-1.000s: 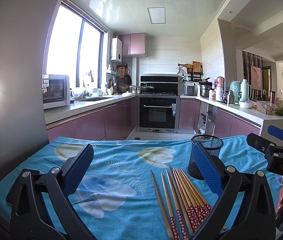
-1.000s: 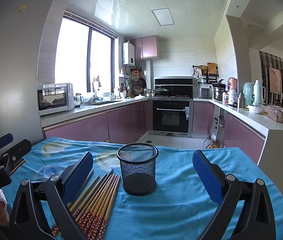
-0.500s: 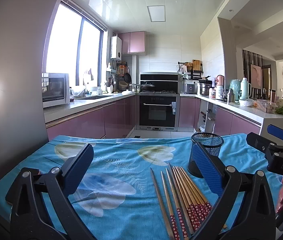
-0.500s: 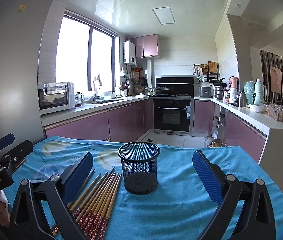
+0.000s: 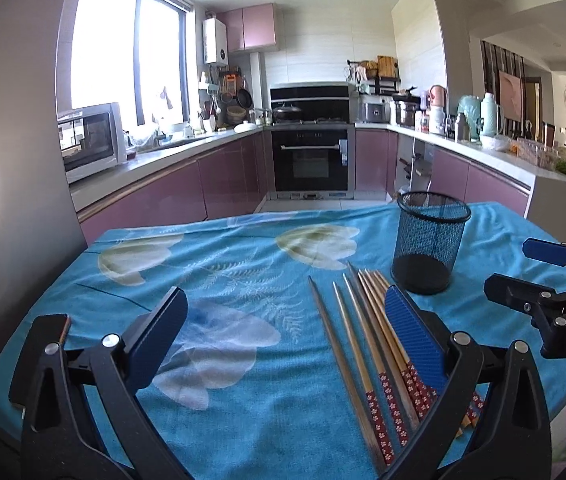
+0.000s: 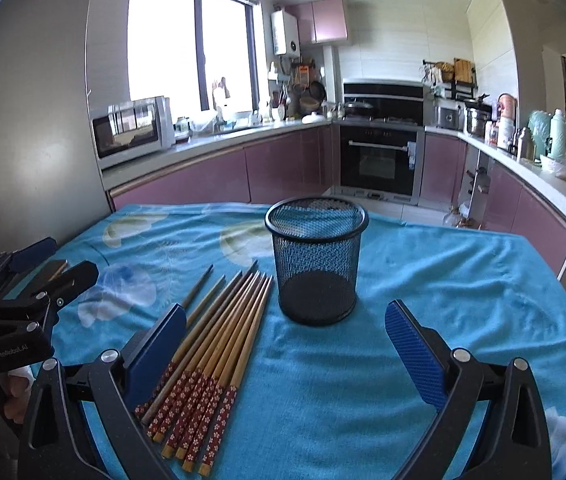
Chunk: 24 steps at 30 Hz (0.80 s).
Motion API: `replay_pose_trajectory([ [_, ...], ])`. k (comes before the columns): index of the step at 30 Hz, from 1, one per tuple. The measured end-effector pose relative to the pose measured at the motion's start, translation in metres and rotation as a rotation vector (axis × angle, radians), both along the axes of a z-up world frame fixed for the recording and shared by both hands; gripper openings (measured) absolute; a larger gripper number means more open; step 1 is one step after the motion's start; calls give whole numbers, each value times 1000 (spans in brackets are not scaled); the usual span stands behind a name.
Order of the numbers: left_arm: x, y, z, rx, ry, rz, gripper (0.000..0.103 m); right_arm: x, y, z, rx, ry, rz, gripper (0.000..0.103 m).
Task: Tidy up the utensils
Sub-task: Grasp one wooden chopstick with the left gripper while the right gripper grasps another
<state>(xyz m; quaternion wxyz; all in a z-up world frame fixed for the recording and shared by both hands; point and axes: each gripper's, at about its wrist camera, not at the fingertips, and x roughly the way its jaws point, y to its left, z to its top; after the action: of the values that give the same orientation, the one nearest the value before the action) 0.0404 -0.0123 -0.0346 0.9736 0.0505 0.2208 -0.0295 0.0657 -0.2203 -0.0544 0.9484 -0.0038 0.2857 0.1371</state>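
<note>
Several wooden chopsticks (image 5: 367,344) with red flowered ends lie side by side on the blue tablecloth (image 5: 223,280), also seen as chopsticks (image 6: 219,344) in the right wrist view. An empty black mesh cup (image 6: 317,260) stands upright just right of their tips; the same cup (image 5: 429,242) shows in the left wrist view. My left gripper (image 5: 283,320) is open above the cloth, its right finger over the chopsticks. My right gripper (image 6: 283,340) is open in front of the cup, its left finger over the chopsticks' handles. Neither holds anything.
The table's far edge (image 6: 203,206) drops to a kitchen floor with pink cabinets (image 6: 283,164) and an oven (image 6: 379,160) beyond. A grey wall (image 5: 11,160) stands close on the left. Each gripper appears at the side of the other's view.
Both cameras have tilted downward and moved a little closer to the table, so the chopsticks and cup sit more fully in view. Both grippers stay open.
</note>
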Motion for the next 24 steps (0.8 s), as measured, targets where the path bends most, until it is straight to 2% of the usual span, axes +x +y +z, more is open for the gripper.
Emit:
replay_pose_trajectory([
  [5, 23, 3, -18, 20, 102, -20, 97, 14, 11, -14, -46, 90, 32, 89],
  [11, 45, 4, -38, 37, 205, -62, 86, 31, 15, -25, -82, 189, 46, 81],
  [14, 56, 3, -48, 39, 256, -70, 83, 38, 17, -31, -85, 230, 54, 71],
  [18, 65, 3, -56, 42, 302, -84, 76, 42, 17, -39, -88, 260, 61, 63],
  [24, 77, 1, -63, 55, 343, -112, 75, 51, 19, -45, -92, 295, 77, 58],
])
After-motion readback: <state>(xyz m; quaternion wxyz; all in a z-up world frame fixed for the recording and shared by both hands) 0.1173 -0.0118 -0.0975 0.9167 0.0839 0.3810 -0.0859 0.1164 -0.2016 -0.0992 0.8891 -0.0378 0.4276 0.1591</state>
